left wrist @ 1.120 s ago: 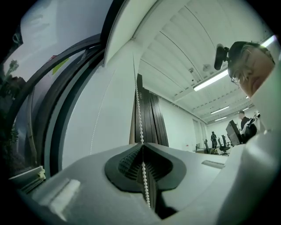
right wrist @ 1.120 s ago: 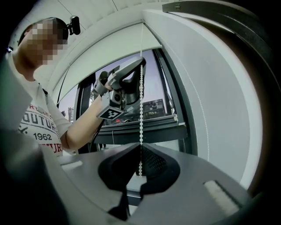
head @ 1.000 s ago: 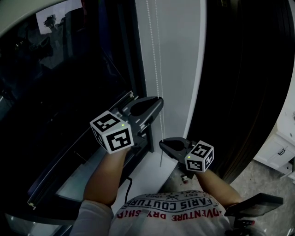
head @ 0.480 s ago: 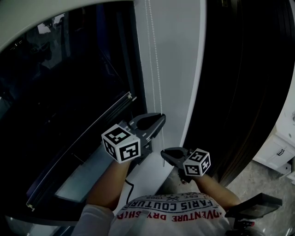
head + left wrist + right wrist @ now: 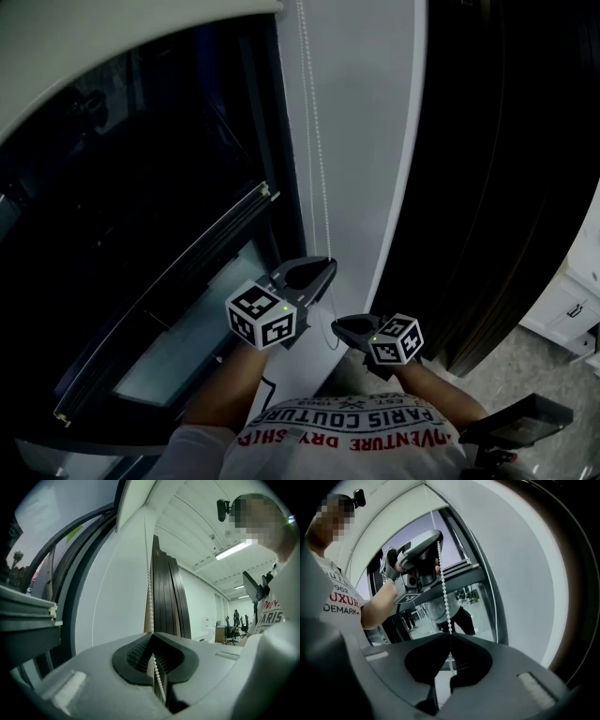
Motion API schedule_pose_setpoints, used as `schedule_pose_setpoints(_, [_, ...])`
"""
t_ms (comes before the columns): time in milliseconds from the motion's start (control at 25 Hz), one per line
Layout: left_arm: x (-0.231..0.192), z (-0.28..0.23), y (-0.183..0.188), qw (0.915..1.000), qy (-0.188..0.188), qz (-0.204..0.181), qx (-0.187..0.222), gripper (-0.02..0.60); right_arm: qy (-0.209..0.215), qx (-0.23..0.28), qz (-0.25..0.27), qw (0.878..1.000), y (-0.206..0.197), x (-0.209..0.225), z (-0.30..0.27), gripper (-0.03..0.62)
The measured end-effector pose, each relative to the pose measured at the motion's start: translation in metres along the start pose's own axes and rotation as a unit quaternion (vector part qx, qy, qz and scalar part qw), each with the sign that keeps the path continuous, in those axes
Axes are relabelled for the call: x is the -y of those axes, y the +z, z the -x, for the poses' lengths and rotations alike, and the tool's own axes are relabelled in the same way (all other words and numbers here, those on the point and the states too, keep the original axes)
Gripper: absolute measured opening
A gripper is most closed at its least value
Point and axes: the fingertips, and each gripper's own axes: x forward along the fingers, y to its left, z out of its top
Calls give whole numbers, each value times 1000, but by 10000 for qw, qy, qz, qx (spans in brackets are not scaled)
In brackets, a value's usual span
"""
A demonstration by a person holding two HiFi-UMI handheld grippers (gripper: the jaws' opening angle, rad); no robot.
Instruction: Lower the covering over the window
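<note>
A white bead chain (image 5: 314, 141) hangs down the white wall strip beside the dark window (image 5: 141, 206). The covering's pale lower edge (image 5: 103, 56) curves across the top of the glass. My left gripper (image 5: 315, 274) is shut on the chain, which shows pinched between its pads in the left gripper view (image 5: 151, 637) and runs up from there as the bead chain (image 5: 149, 583). My right gripper (image 5: 347, 327) sits just below and to the right, shut on the same chain (image 5: 450, 637). In the right gripper view the beads (image 5: 444, 592) rise to the left gripper (image 5: 419, 550).
Dark folded panels (image 5: 497, 187) stand to the right of the white wall strip (image 5: 370, 141). A window sill (image 5: 187, 342) and frame rail (image 5: 197, 244) lie to the left of the grippers. A white cabinet (image 5: 567, 300) is at the far right, a dark flat object (image 5: 516, 417) near my hip.
Both grippers have moved down together, pulling the bead chain. The covering's pale edge has come lower over the top of the window, hiding the outside view.
</note>
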Motion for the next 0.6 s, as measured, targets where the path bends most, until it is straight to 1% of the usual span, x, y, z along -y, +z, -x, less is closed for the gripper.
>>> schedule_pose_setpoints(200, [-6, 2, -46, 9993, 110, 66, -352, 6, 70, -400, -324, 9986, -41, 4, -17, 9])
schedule_pose_setpoints(320, [-9, 4, -71, 9982, 202, 98, -559, 6, 66, -684, -404, 9968, -62, 5, -22, 9])
schedule_pose_setpoints(440, [-11, 7, -83, 9979, 251, 231, -545, 6, 116, -773, -403, 9961, -75, 3, -23, 11])
schedule_pose_setpoints(600, [-14, 9, -83, 9984, 245, 284, -424, 6, 174, -687, -365, 9968, -74, 3, -25, 11])
